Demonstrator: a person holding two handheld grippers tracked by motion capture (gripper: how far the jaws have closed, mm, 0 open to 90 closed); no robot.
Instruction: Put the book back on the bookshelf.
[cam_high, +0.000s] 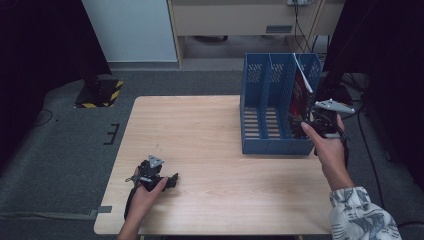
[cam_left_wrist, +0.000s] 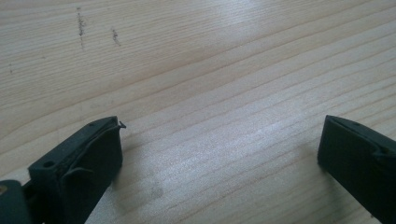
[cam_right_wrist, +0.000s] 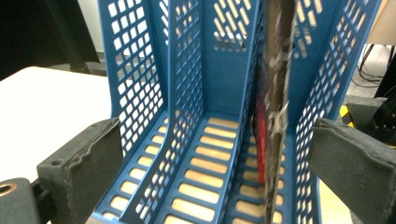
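At the right end of the wooden surface (cam_high: 210, 135), a red book (cam_right_wrist: 273, 116) stands tilted in the right slot of the blue file rack (cam_high: 265, 107). The right gripper (cam_right_wrist: 215, 172) faces it, fingers wide, holding nothing. A bump could tip the thin book or push the rack. The left gripper (cam_left_wrist: 219, 149) rests low, fingers wide. Grey carpet (cam_high: 65, 140) lies around.

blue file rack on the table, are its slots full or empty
Mostly empty: the blue plastic file rack holds one red-covered magazine upright in its right slot; the other two slots show bare slatted floor.
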